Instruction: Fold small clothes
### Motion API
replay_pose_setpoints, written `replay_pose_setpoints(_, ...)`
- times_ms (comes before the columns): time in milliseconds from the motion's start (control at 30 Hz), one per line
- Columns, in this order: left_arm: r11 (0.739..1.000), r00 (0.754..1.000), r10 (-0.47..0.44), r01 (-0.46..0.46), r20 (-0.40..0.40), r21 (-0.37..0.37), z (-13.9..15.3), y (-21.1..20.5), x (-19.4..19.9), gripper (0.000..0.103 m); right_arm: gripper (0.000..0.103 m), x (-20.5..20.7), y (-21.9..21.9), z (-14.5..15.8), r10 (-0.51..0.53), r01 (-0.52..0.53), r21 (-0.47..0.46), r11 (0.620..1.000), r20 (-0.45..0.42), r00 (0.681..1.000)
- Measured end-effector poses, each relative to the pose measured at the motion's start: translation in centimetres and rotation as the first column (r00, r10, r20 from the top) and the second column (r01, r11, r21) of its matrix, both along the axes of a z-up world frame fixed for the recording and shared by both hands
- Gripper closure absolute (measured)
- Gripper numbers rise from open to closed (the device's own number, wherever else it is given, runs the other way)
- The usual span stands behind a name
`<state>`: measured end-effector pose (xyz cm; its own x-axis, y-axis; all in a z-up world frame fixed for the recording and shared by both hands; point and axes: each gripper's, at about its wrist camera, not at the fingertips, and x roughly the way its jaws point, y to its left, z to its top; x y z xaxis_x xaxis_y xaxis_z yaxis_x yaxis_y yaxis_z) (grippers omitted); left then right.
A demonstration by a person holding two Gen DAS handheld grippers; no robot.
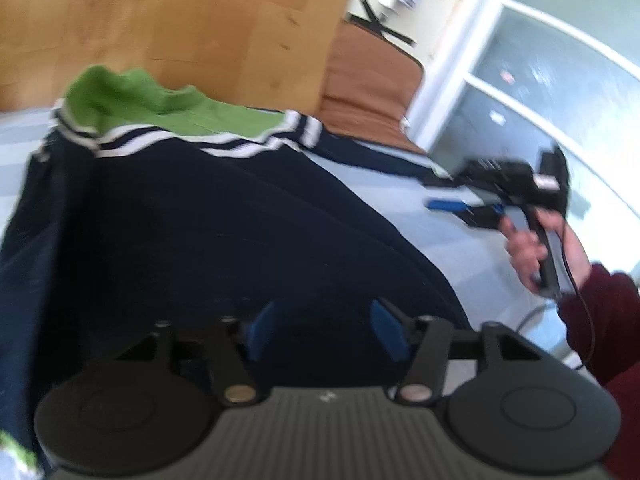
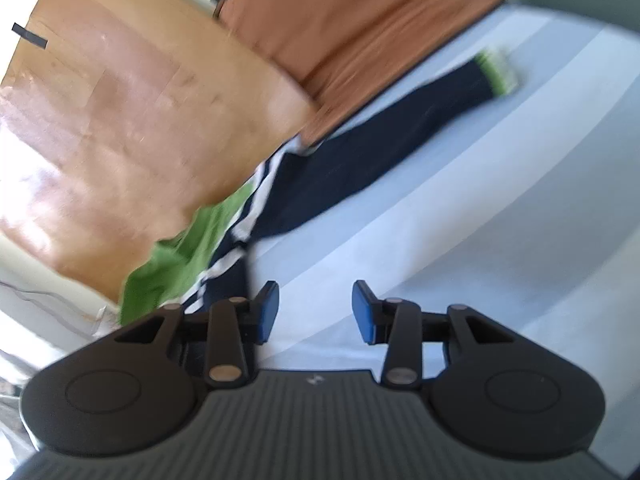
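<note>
Left tool [image 1: 326,330]: released, blue pads apart with nothing between them; poised over the near part of the garment.
Right tool [image 2: 315,312]: released, pads apart, nothing gripped; over bare striped cloth, the garment just to its left in the right wrist view.
Garment [image 1: 208,216]: small navy top with a green lining and white-striped neck band, spread on the surface; from the left tool it fills the near and middle field, neck at the far end.
Sleeve [image 2: 400,132]: navy, stretched out beyond the right tool toward a green-and-white cuff [image 2: 498,70].
Surface [image 2: 500,208]: covered in pale grey-and-white striped cloth.
Hand [image 1: 532,248]: grips the right tool's handle; dark red sleeve behind it.
Beyond: wooden panel [image 1: 168,16], brown cushion [image 1: 368,84].
Writing: small pale mark on each tool's body, too blurred to read.
</note>
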<state>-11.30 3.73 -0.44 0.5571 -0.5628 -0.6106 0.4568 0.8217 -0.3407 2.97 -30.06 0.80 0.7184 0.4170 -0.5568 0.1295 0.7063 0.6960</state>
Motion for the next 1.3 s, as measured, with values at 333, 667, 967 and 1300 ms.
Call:
replay_pose_setpoints(333, 0.996, 0.999, 0.024, -0.021, -0.039, 0.082, -1.4, -0.7, -0.2, 0.030, 0.057, 7.2, 8.3, -0.4, 0.219, -0.213, -0.091, 0.973, 0.056, 0.974)
replay_pose_setpoints(667, 0.998, 0.998, 0.039, -0.037, -0.042, 0.048, -1.4, 0.7, -0.1, 0.030, 0.095, 14.6, 13.9, -1.3, 0.247, -0.220, -0.273, 0.936, 0.066, 0.967)
replay_pose_setpoints(967, 0.996, 0.996, 0.083, -0.082, -0.030, 0.025, -1.3, 3.2, -1.3, 0.030, 0.075, 11.2, 12.1, 0.3, 0.174, -0.136, -0.357, 0.924, 0.076, 0.982)
replay_pose_setpoints(1300, 0.933, 0.932, 0.350, -0.356, -0.096, -0.059, -0.8, 11.3, -4.1, 0.026, 0.050, -2.6, 6.5, 0.5, 0.258, -0.251, -0.165, 0.954, 0.019, 0.966)
